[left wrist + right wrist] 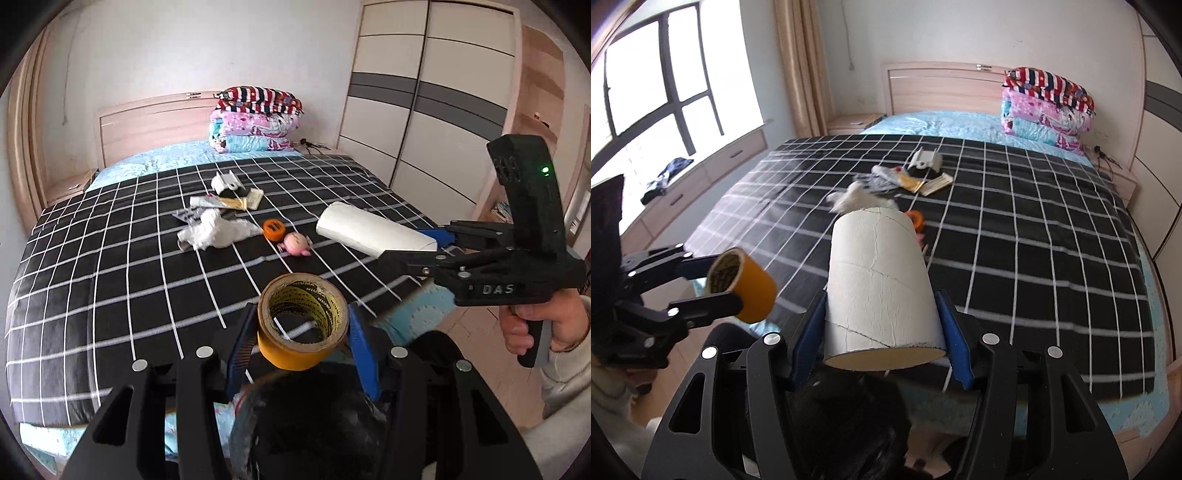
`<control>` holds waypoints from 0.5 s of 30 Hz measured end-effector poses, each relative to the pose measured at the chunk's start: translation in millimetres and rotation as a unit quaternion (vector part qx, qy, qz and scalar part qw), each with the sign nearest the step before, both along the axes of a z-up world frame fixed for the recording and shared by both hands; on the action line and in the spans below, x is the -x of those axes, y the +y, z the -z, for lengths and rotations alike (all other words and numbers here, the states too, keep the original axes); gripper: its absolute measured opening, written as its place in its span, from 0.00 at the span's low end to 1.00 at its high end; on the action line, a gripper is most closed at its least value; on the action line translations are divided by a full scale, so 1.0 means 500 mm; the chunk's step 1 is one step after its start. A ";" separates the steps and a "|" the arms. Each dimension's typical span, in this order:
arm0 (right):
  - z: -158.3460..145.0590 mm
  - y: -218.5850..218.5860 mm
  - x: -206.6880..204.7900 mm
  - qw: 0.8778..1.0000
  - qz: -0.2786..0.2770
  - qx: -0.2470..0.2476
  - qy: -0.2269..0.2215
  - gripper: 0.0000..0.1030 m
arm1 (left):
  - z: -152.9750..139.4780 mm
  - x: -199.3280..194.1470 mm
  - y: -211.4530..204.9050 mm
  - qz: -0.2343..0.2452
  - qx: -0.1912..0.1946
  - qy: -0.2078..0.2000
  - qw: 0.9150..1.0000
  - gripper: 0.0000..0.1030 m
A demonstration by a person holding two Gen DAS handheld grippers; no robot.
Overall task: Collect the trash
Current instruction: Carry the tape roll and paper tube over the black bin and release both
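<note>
Left tongs [303,328] clamp tape roll [303,317], right tongs [882,321] clamp tube [879,280]; both lifted off bed [110,277], prob. for binning.

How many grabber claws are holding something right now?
2. The left gripper holds a yellow tape roll; the right gripper holds a white cardboard tube.

Bed [1034,240], wardrobe [424,110], bright window [665,74]

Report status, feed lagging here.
Left claw shut on tape roll. Right claw shut on cardboard tube. Tissue wad left on bed. Nothing blocking.
</note>
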State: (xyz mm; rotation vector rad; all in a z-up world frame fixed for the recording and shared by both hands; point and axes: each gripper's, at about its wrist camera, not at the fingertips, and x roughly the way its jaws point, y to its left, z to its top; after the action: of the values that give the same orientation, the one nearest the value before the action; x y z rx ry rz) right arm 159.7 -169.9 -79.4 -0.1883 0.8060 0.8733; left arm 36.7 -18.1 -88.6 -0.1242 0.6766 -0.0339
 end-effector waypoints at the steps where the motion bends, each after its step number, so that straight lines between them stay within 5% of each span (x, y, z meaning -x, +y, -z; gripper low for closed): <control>1: 0.001 -0.005 0.012 1.000 -0.003 -0.001 0.002 0.56 | 0.005 0.006 -0.005 0.003 -0.001 0.004 1.000 0.46; 15: 0.082 -0.026 0.132 0.996 -0.064 0.014 0.062 0.56 | 0.119 0.049 -0.036 0.031 0.018 0.079 0.996 0.46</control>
State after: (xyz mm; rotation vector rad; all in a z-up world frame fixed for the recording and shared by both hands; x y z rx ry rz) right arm 93.9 -183.0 -120.5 -0.2134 0.9297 1.0019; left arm 11.9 -35.9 -147.9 -0.1409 0.8374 -0.0960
